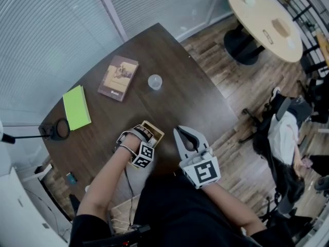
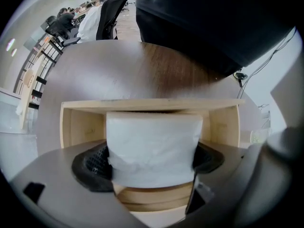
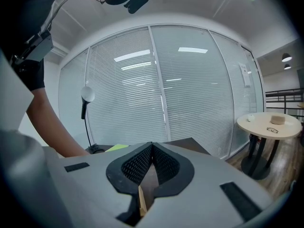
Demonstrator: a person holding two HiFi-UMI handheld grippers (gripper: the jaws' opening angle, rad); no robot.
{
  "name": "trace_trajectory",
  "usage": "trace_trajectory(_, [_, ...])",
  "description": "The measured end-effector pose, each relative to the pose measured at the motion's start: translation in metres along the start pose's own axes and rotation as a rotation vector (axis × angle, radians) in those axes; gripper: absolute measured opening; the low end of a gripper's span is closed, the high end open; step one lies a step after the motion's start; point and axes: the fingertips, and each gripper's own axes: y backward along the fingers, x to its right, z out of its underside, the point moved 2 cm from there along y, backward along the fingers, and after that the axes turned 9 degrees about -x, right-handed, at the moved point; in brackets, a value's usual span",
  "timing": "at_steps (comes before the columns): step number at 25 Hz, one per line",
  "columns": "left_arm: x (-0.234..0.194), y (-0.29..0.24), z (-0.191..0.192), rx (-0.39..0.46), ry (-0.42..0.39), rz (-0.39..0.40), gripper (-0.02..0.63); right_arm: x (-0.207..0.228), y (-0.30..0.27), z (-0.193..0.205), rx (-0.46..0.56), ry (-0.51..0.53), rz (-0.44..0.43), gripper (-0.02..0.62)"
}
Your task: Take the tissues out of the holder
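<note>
At wooden holder point(image 2: 142, 104), left tool point(image 2: 152, 166) clamps tissues point(image 2: 153, 139); right tool point(image 3: 152, 148) closed, empty.

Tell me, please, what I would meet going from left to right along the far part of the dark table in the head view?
lamp base → green notepad → brown book → clear cup
</note>
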Motion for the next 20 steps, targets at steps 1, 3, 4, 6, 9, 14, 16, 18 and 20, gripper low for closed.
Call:
trace_trajectory(1, [0.000, 0.002, 0.000, 0.007, 0.010, 0.009, 0.474, 0.000, 0.001, 0.000, 0.000, 0.000, 0.001, 0.009])
trace_trajectory(3, [-0.001, 0.006, 0.003, 0.015, 0.033, 0.016, 0.471, -0.001, 0.002, 0.000, 0.001, 0.003, 0.000, 0.009])
trace_trajectory(4, [-0.001, 0.007, 0.005, 0.017, 0.044, 0.015, 0.471, -0.002, 0.002, 0.000, 0.002, 0.003, -0.001, 0.009])
trace_trajectory(6, [-0.003, 0.011, 0.007, 0.027, 0.070, 0.010, 0.469, -0.004, 0.004, 0.000, 0.006, 0.007, -0.003, 0.009])
trace_trajectory(9, [0.001, 0.017, 0.007, 0.052, 0.122, 0.018, 0.469, -0.009, 0.005, -0.002, 0.014, 0.013, -0.011, 0.009])
trace_trajectory(14, [0.009, 0.022, 0.011, 0.053, 0.192, 0.020, 0.469, -0.018, 0.008, -0.005, 0.024, 0.024, -0.028, 0.009])
trace_trajectory(16, [0.011, 0.026, 0.013, 0.061, 0.221, 0.010, 0.469, -0.024, 0.009, -0.006, 0.028, 0.031, -0.036, 0.009])
trace_trajectory(18, [0.012, 0.031, 0.015, 0.061, 0.243, -0.002, 0.469, -0.030, 0.010, -0.006, 0.029, 0.035, -0.046, 0.009])
trace_trajectory(20, [0.014, 0.036, 0.016, 0.054, 0.258, -0.014, 0.469, -0.034, 0.014, -0.006, 0.029, 0.035, -0.053, 0.009])
